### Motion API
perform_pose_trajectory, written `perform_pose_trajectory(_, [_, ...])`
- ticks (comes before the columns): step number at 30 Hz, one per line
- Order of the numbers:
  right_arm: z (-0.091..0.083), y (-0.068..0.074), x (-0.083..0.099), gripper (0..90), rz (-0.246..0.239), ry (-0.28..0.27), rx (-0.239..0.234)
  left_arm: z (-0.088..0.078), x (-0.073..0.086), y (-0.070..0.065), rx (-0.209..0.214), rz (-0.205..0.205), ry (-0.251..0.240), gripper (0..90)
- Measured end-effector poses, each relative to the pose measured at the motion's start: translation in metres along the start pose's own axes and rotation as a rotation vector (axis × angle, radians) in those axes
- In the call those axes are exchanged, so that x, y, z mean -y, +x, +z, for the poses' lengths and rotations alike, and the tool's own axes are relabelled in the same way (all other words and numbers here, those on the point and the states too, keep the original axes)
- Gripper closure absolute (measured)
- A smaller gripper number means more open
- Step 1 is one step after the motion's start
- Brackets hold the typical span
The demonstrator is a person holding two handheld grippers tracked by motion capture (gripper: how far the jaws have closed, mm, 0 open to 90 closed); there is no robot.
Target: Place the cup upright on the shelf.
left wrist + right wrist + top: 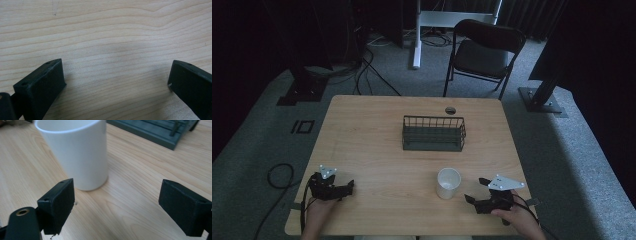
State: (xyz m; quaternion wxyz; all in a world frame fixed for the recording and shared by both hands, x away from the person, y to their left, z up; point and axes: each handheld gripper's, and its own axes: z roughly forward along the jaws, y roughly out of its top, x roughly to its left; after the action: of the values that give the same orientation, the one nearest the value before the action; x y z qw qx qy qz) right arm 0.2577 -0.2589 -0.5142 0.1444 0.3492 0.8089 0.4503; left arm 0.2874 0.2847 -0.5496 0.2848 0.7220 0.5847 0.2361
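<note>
- The table [377, 130] is a pale wood-grain top, seen from above with dark carpet all round it; its grain runs in long wavy bands under both grippers.
- A dark folding chair [484, 52] stands on the carpet beyond the table's far edge, well apart from everything on the top.
- The wire basket [433, 133] sits near the middle of the table, toward the far side: dark green-grey, oblong, with thin upright bars along its walls. In the right gripper view its solid base edge [155, 135] shows at the top, behind the cup.
- The right gripper [473, 201] rests at the table's near right corner, held by a hand [519, 220] that comes in from the bottom edge. Its jaws stand wide apart with nothing between them but bare wood; its own camera shows them low over the table [116, 202].
- The left gripper [348, 187] lies at the near left corner, gripped by the other hand [317, 212]. Its jaws are likewise spread wide, with only table grain in the gap [117, 80].
- The cup [448, 183] is plain white, smooth and cylindrical, without a handle on the sides that show. It stands upright on the table, open mouth up, nearer the person than the basket and just left of the right gripper's jaws. In the right gripper view it [77, 155] rises just ahead of the left-hand jaw, close but not between the jaws, its base resting flat on the wood.
</note>
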Motion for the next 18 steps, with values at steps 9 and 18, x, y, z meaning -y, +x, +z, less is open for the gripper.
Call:
perform_pose_trajectory(9, [0.01, 0.01, -0.006, 13.2, -0.036, -0.002, -0.038, 0.0, 0.0, 0.0, 0.0, 0.0, 0.0, 0.9])
perform_pose_trajectory(18, [0.019, 0.016, -0.017, 13.2, -0.06, -0.018, -0.075, 0.0, 0.0, 0.0, 0.0, 0.001, 0.0, 0.9])
